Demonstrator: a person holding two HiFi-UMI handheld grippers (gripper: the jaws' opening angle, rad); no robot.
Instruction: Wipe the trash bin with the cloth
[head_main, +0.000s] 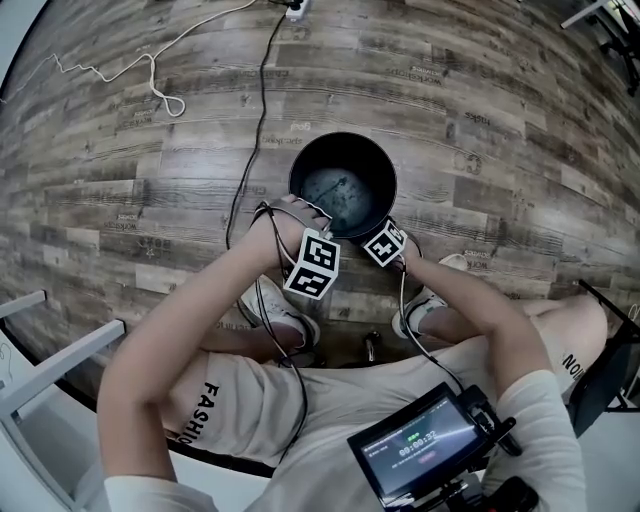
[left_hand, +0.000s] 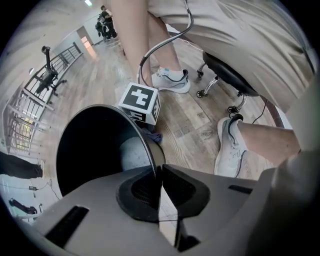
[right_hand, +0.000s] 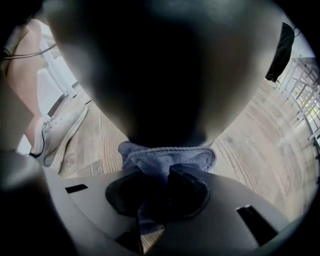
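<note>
A black round trash bin (head_main: 310, 160) stands upright on the wood floor just ahead of the person's feet. My left gripper (left_hand: 159, 187) points straight down and is shut on the bin's near rim (left_hand: 150, 150), one jaw inside and one outside. My right gripper (right_hand: 162, 192) is shut on a bunched blue cloth (right_hand: 165, 157). The cloth lies against the bin's dark outer wall (right_hand: 165, 75), low down near the floor. In the left gripper view the right gripper's marker cube (left_hand: 140, 102) sits beside the bin, with a bit of cloth (left_hand: 152, 135) under it.
White shoes (head_main: 283, 310) (head_main: 425, 300) rest close behind the bin. A wheeled stool (left_hand: 227, 75) stands under the person. A black cable (head_main: 250, 130) and a white cord (head_main: 150, 75) run over the floor at left. A white frame (head_main: 50, 370) is at lower left.
</note>
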